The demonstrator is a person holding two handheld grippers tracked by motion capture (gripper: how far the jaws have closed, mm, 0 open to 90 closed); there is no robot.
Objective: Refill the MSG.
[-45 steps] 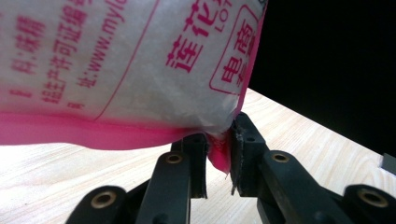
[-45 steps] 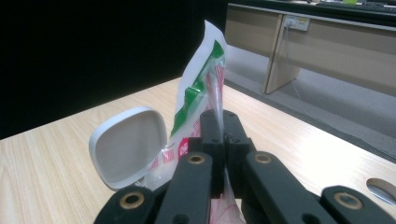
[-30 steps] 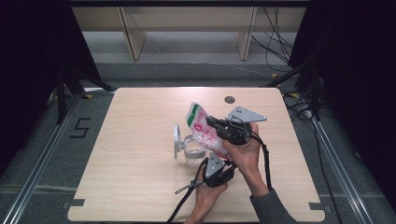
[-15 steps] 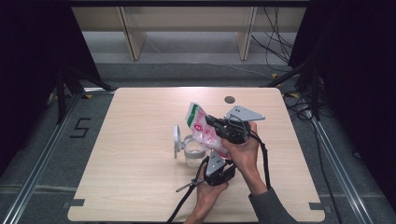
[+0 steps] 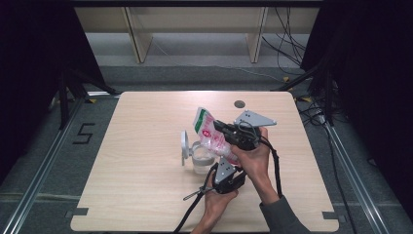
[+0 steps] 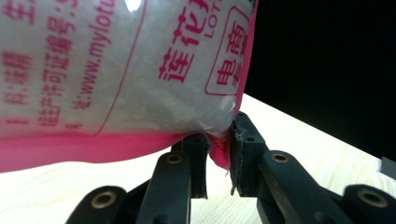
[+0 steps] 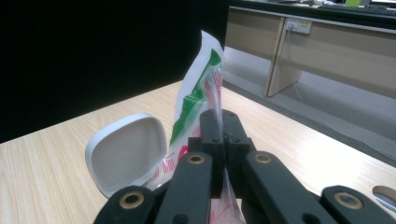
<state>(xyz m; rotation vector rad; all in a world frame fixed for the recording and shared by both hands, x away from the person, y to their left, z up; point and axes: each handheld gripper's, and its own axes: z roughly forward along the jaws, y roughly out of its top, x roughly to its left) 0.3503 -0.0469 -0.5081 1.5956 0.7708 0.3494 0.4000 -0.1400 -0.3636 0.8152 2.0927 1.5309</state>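
Pouring appears to be the purpose of the hold: a plastic pouch (image 5: 210, 132) of white granules, printed in pink with a green band, is kept tilted above a small clear container (image 5: 200, 159) whose white hinged lid (image 5: 184, 146) stands open beside it near the middle of the wooden table (image 5: 136, 195). The left gripper (image 5: 221, 171) is closed on the pouch's pink bottom seam (image 6: 215, 150), pinched at one corner between its jaws, so that the lower end can be lifted. The right gripper (image 5: 220, 126) is clamped flat on the pouch's thin upper film (image 7: 219, 122), jaws pressed together, which steadies and aims the top. Both hands are crowded just right of the container, the lid close to the pouch. Bare tabletop lies open to the left and front, and the table's far edge, with its round grommet (image 5: 239, 104), is well apart.
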